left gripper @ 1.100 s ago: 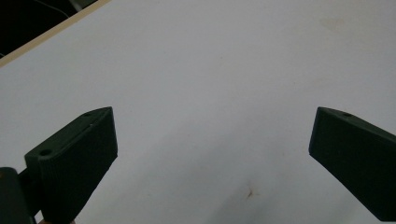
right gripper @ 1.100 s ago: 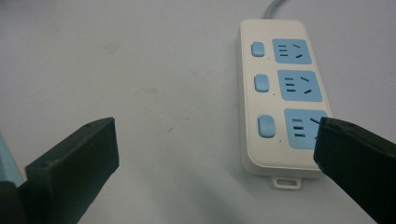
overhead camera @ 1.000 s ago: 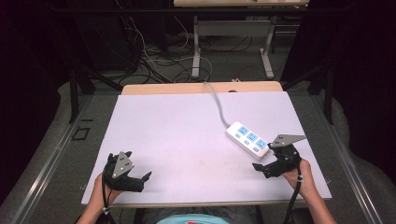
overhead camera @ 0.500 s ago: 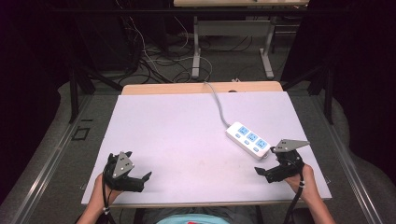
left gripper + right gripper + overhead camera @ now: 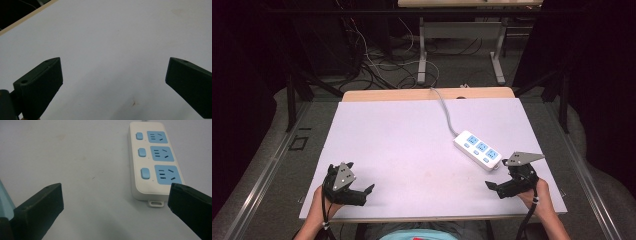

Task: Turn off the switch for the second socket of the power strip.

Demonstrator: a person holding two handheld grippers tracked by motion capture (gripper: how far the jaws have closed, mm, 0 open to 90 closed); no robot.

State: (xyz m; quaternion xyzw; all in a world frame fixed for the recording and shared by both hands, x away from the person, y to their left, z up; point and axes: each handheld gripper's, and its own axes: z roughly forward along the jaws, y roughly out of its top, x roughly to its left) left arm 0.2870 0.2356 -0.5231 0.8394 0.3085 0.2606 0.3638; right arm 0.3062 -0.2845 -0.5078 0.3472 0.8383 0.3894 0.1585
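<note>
A white power strip (image 5: pixel 478 150) with three blue sockets and three blue switches lies right of the table's middle; its grey cable (image 5: pixel 445 111) runs to the far edge. In the right gripper view the power strip (image 5: pixel 154 160) lies just ahead, its near end beside the right jaw. My right gripper (image 5: pixel 493 188) is open near the front right corner, pointing left, holding nothing. My left gripper (image 5: pixel 366 194) is open near the front left edge, over bare table. In each gripper view the jaws stand wide apart: left gripper (image 5: pixel 113 82), right gripper (image 5: pixel 115 205).
The table (image 5: pixel 402 145) has a white top with a wooden strip along its far edge. Beyond it are a dark floor with tangled cables (image 5: pixel 377 70) and the metal legs of another table (image 5: pixel 422 55). A small brown stain (image 5: pixel 133 102) marks the surface.
My right gripper has drawn back toward the front right edge, away from the power strip's near end. The left gripper has stayed in place.
</note>
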